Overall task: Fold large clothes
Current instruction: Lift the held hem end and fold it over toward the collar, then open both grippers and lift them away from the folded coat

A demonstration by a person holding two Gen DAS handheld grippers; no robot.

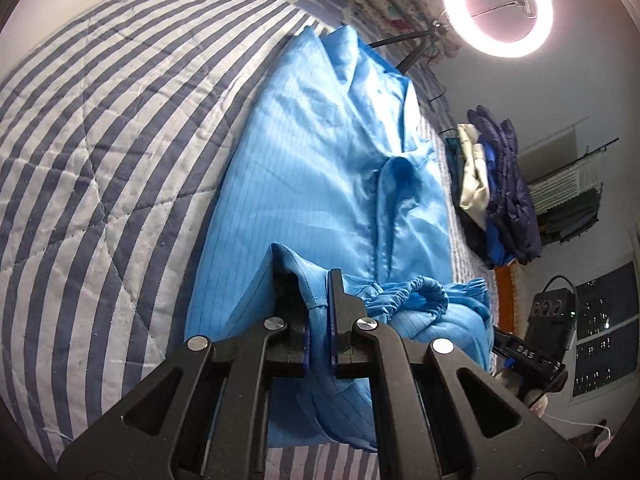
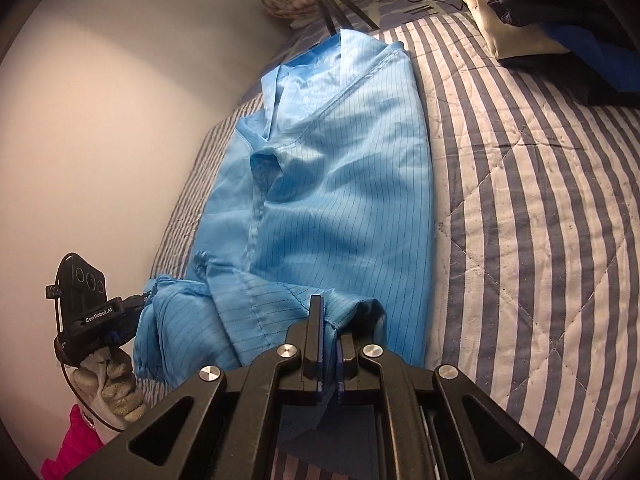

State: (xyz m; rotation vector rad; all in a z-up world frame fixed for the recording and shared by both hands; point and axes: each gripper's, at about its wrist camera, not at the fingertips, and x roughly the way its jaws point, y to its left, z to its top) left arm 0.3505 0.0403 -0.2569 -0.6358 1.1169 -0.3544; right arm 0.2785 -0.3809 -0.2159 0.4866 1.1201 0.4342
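Left wrist view only: ring light (image 1: 497,8) (lit); both tongs (image 1: 316,312) (image 2: 329,332) seemingly pinching blue garment (image 1: 320,168) hem.

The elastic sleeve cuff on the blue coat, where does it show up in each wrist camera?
Left wrist view: elastic sleeve cuff lies lower centre-right, just right of the left hand-held gripper.
Right wrist view: the cuff is lower left, beside the other hand-held gripper.
Shared landmark: the blue coat's collar at the far end.

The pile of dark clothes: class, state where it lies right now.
In the right wrist view the pile of dark clothes lies at the top right on the striped quilt, apart from the blue garment.
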